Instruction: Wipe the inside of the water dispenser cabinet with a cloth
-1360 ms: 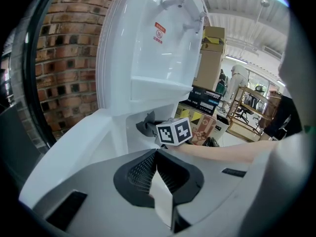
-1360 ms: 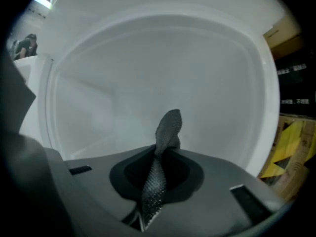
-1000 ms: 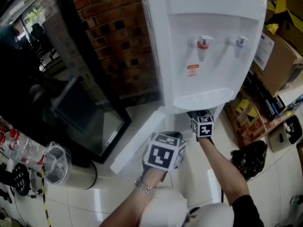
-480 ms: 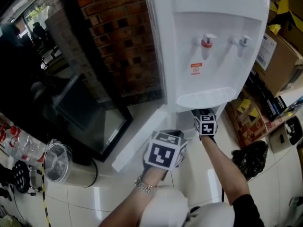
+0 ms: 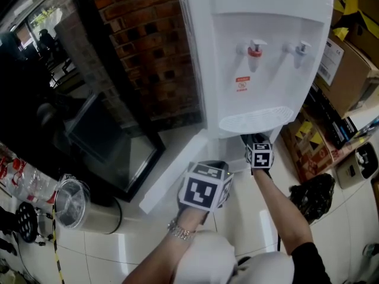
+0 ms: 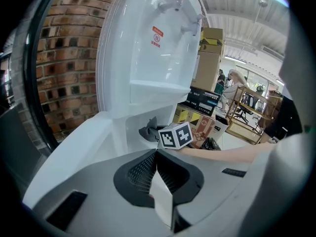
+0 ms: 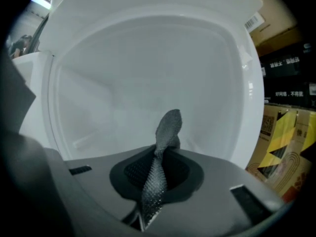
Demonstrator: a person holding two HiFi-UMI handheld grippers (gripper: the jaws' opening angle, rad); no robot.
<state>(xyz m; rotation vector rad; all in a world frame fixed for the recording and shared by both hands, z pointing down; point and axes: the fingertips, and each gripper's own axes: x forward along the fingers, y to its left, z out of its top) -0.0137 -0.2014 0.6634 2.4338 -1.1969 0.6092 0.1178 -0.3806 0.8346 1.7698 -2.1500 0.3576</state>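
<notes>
Plainly the cloth [image 7: 167, 127] is the easy part here: a thin, limp grey rag with a fine mesh or waffle weave. It is light enough that its free end stands up twisted toward 12 o'clock from the right tongs [image 7: 159, 157], which are pinched tight on its lower part. It should fold and drag over a surface rather than push back. It looks well bunched where it is held, so I'd guess the hold will last so long as the loose tip is pressed flat against the wall and not just flicked at it. The cloth sits inside the cabinet [image 7: 148, 68], a smooth, glossy white plastic hollow with rounded corners and a faint ridge on its left wall. That is hard, slick stuff a rag should slide over without snagging. From above, the cabinet lies under the drip tray [image 5: 256, 120] of the white water dispenser [image 5: 266, 22], at about 6 o'clock from the red tap [image 5: 254, 51]. Its flat white door [image 5: 172, 176] is swung out toward 7 o'clock. The left tongs [image 6: 158, 157] hang just outside the opening, pressed together, and I can make out nothing held in them. Rough red brick wall [image 5: 148, 46] stands at the dispenser's 9 o'clock, cardboard boxes [image 5: 349, 58] at its 3 o'clock.
</notes>
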